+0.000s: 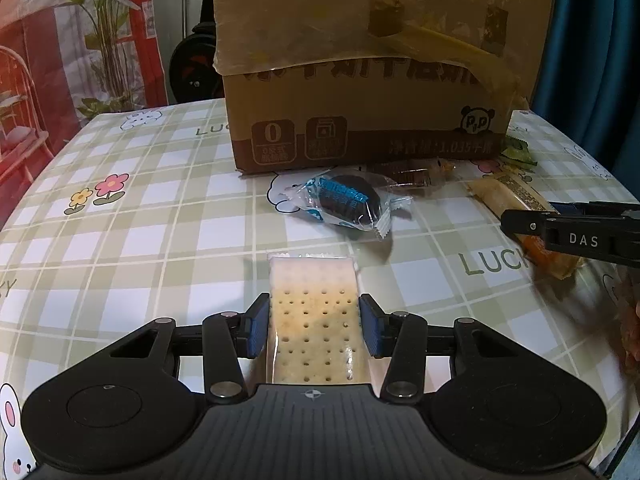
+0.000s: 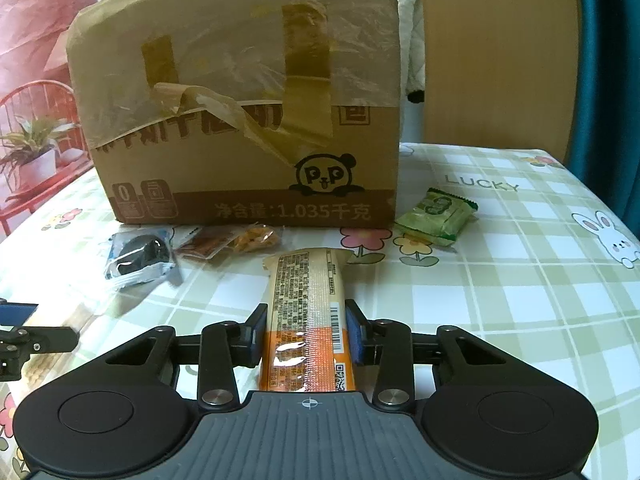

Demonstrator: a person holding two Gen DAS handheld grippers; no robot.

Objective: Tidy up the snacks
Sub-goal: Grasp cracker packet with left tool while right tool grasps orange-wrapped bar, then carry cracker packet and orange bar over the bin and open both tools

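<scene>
Pale cracker pack [image 1: 312,320] and orange-beige bar [image 2: 306,320] lie lengthwise, apparently clamped.

Two matte black handheld grippers
Left gripper [image 1: 314,326] and right gripper [image 2: 306,330]: blue pads, silver rivets, ribbed grey housing, white crosshair mark.

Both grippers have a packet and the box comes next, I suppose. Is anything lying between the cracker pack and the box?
Yes. A dark cookie in a clear blue wrapper lies on the tablecloth between the cracker pack, gripped by the left gripper, and the cardboard box; lifting over clears it.
</scene>
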